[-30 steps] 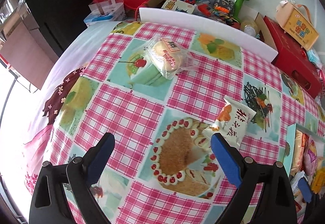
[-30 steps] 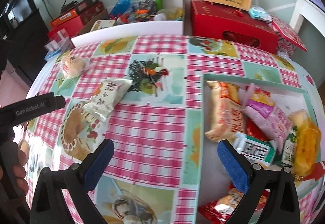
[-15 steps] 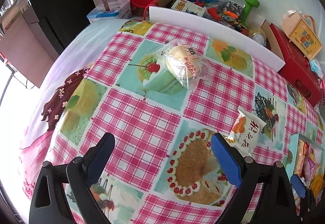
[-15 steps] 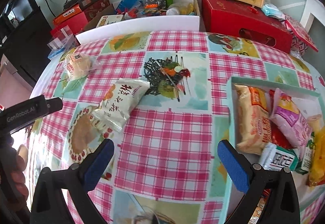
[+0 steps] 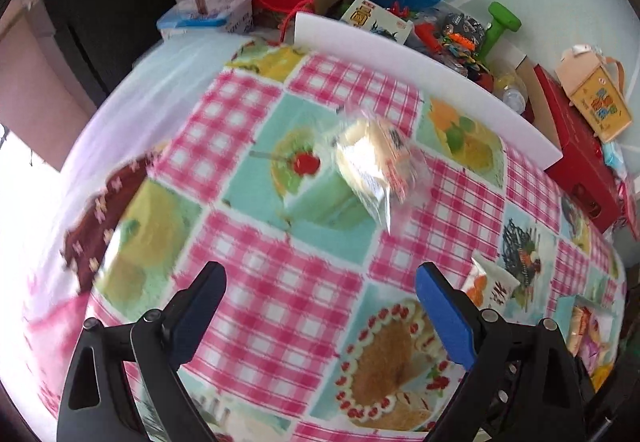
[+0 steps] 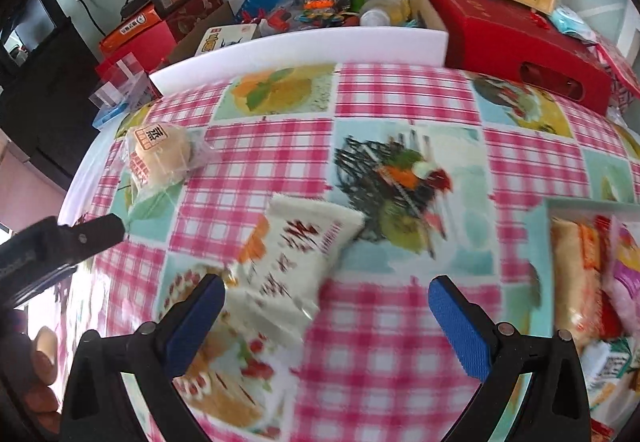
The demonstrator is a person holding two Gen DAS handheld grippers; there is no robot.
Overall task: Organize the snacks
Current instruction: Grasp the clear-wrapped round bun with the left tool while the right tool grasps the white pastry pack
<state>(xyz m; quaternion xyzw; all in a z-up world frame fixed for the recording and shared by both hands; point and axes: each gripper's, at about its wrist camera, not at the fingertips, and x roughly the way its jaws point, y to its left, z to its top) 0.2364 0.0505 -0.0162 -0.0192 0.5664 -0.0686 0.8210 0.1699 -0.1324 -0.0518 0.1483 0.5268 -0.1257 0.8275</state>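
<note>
Two snacks lie loose on the checked tablecloth [image 6: 400,109]: a white rice-cracker packet [image 6: 296,262] left of the teal tray [image 6: 538,230], and a wrapped bun [image 5: 372,165] farther left. Several packets already fill the tray. Left gripper [image 5: 320,306] and right gripper [image 6: 326,318] hover, jaws spread, empty.

A clear-wrapped bun [image 6: 160,155] and a white snack packet [image 6: 288,262] lie apart on the tablecloth [image 6: 400,113]; others fill the tray [image 6: 538,242].

Left gripper [image 5: 320,288], right gripper [image 6: 326,300]: wide apart.
</note>
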